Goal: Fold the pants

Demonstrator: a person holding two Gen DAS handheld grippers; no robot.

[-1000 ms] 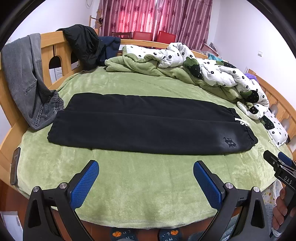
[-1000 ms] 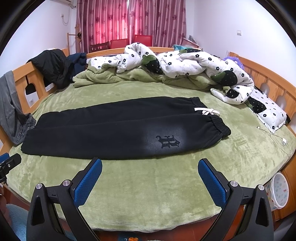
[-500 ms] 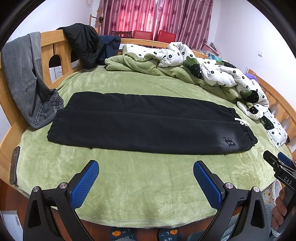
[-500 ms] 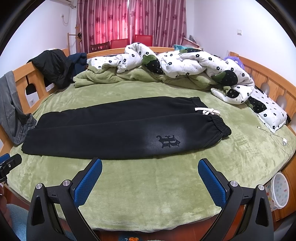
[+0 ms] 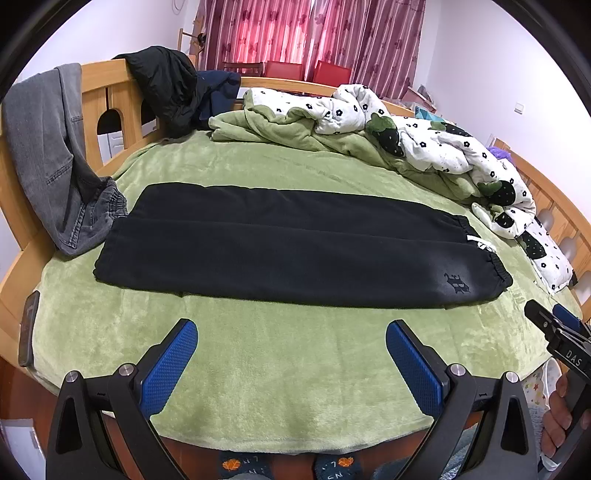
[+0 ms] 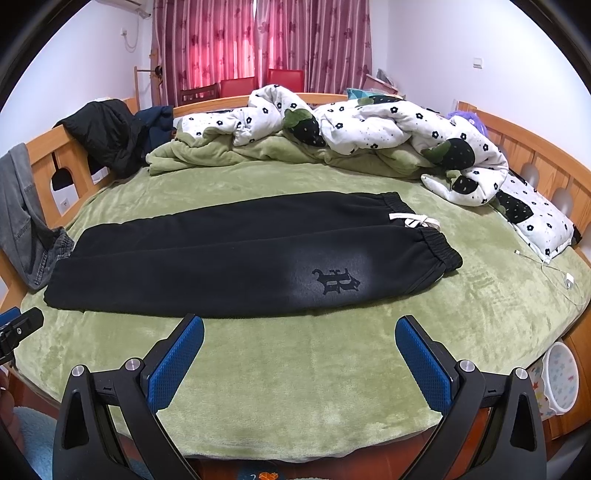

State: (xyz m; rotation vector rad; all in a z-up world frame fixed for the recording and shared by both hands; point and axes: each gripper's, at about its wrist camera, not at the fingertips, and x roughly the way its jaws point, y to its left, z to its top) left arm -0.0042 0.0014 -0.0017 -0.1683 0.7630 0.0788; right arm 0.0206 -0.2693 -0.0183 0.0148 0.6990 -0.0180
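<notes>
Left wrist view barely shifts from a second ago; black sweatpants (image 5: 295, 251) lie untouched on the bed (image 5: 295, 369); both tools, left tool (image 5: 291, 363) and right tool (image 6: 299, 360), hover agape, folding unstarted.

Home bedroom. Wooden bed frame (image 6: 535, 162) w/ slatted rails, green plush blanket (image 6: 295, 387) spread over mattress, rumpled floral duvet (image 6: 369, 122) piled at far side. Magenta curtains (image 6: 258, 40) over window, AC unit (image 6: 136, 3) high on wall, wall outlet (image 6: 478, 62). Grey jeans (image 5: 48, 155) & black jacket (image 5: 166, 85) slung over rail, charger cable (image 6: 546, 266) on bed.
</notes>
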